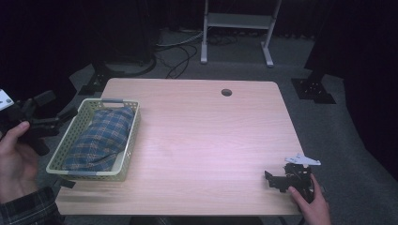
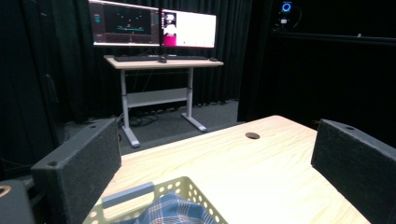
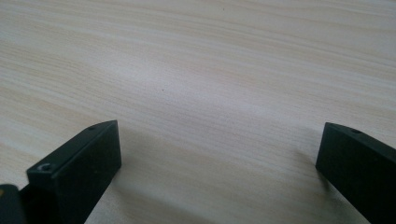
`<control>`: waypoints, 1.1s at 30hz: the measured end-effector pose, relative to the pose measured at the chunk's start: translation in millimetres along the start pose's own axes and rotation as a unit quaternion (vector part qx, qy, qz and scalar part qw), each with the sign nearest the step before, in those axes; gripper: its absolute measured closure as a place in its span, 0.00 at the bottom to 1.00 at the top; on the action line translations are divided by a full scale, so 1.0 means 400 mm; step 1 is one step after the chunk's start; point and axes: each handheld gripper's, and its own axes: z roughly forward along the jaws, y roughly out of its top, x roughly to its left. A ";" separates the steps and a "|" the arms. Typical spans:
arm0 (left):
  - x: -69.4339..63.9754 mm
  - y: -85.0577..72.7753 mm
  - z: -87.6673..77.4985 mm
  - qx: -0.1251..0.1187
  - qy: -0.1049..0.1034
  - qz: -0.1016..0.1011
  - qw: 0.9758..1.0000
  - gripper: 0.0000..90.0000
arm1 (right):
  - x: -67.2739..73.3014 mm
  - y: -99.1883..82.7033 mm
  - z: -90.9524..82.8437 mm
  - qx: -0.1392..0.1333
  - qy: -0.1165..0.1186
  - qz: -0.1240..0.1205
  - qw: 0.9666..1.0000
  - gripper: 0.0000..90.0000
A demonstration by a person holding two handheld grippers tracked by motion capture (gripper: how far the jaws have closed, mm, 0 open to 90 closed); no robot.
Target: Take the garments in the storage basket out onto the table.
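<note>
Plaid cloth (image 1: 100, 137) in basket (image 1: 133, 140), just right of left gripper (image 1: 54, 108)

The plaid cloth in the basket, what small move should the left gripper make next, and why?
Probably lower the left gripper toward the plaid cloth in the basket. Its fingers stand wide open and hold nothing, just outside the rim, while the right gripper rests far across the table.
</note>
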 end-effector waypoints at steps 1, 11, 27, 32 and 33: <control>0.004 -0.001 -0.004 0.001 0.002 0.001 1.000 0.01 | 0.000 0.000 0.000 0.000 0.000 0.000 1.000 0.00; 0.025 -0.011 -0.025 0.012 0.017 0.008 1.000 0.01 | 0.000 0.001 0.001 0.000 0.002 -0.003 1.000 0.00; 0.029 -0.028 -0.009 0.089 0.048 0.031 0.994 0.01 | 0.000 0.002 0.001 0.000 0.003 -0.003 1.000 0.00; 0.034 -0.036 -0.004 0.104 0.047 0.031 0.993 0.01 | 0.000 0.002 0.002 0.000 0.003 -0.003 1.000 0.00; 0.035 -0.039 -0.001 0.107 0.046 0.032 0.993 0.01 | 0.000 0.002 0.001 0.000 0.003 -0.003 1.000 0.00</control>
